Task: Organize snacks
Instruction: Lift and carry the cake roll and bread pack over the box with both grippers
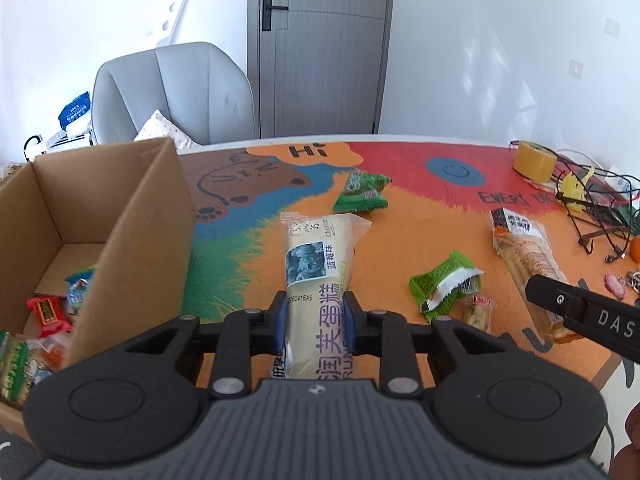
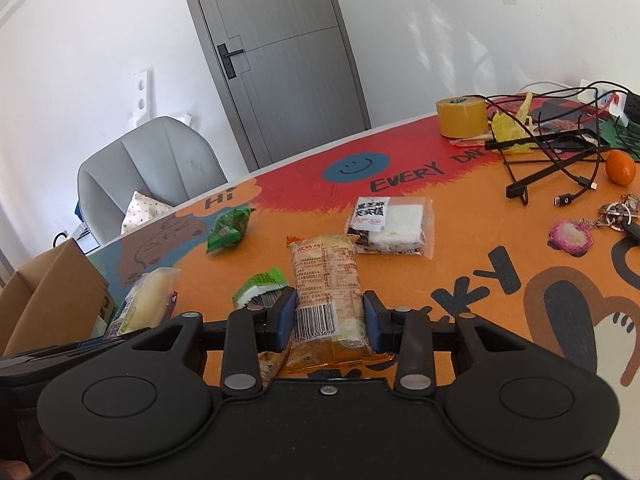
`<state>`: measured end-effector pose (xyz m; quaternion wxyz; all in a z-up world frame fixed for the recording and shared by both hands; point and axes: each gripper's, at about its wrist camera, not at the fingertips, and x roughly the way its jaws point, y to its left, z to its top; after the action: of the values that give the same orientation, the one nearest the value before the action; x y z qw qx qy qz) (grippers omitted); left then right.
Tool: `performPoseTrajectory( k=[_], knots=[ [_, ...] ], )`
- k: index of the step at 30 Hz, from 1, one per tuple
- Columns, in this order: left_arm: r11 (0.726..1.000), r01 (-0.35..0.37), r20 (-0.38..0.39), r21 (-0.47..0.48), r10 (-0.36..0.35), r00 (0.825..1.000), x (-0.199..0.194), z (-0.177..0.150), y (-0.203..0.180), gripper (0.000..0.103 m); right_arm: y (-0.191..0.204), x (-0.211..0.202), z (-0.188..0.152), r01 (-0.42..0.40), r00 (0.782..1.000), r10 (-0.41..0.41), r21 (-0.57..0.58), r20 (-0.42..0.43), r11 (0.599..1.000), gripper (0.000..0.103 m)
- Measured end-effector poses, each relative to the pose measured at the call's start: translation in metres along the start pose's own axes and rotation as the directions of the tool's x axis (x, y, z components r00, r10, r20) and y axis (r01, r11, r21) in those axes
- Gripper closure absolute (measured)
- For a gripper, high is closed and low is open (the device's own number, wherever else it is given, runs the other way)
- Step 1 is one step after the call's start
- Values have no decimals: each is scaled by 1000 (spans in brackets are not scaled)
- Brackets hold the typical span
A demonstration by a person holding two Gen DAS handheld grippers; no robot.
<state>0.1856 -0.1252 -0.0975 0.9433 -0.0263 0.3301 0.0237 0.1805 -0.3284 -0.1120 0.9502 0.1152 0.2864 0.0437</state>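
In the left wrist view, the left gripper point(image 1: 315, 322) is clamping its blue pads on a pale cake roll point(image 1: 316, 276) in a clear wrapper. The roll is lying lengthwise on the bright table mat point(image 1: 400, 240), its far end pointing away toward a green snack bag point(image 1: 362, 192). The roll is probably light and soft — the wrapper looks slick and the cake inside would crush under a hard squeeze, so a hold across the middle of its width, as here, seems wiser than one at the crimped end. The gripper is pointing forward and downward over the mat. A cardboard box point(image 1: 132, 216) is standing just to the left, with several small snacks already lying in it. A second green packet point(image 1: 444, 284), torn open, is lying to the right.

In the right wrist view, the right gripper point(image 2: 330, 318) is closing its pads on the near part of an orange-wrapped cake pack point(image 2: 326, 280) at its barcode — the pack is resting flat on the mat. It too is looking light, squashy and crinkly, likely to slip if held by the film alone. A white sandwich pack point(image 2: 390, 224) is lying just beyond it. This gripper is also tilting downward, with the box at the far left of its view.
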Motion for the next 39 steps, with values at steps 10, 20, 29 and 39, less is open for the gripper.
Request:
performPoseTrajectory(
  k=[10,20,29,39],
  knots=[
    [999,-12,101,-40,16,995,-36,19,25,77,28,-11,11,-43,998,44,-23,40,999,67],
    [997,-37,179,-73,50,983,-63,32,50,77,68,-24,21,-107,990,113,-67,89,992,67],
    [990,-64,204,-123,88,975,-77,33,80,77,96,-25,24,-162,980,172,-99,98,982,67],
    [971,-121,192,-206,161,968,-79,34,132,77,142,-19,20,-219,970,232,-155,73,963,67]
  ],
)
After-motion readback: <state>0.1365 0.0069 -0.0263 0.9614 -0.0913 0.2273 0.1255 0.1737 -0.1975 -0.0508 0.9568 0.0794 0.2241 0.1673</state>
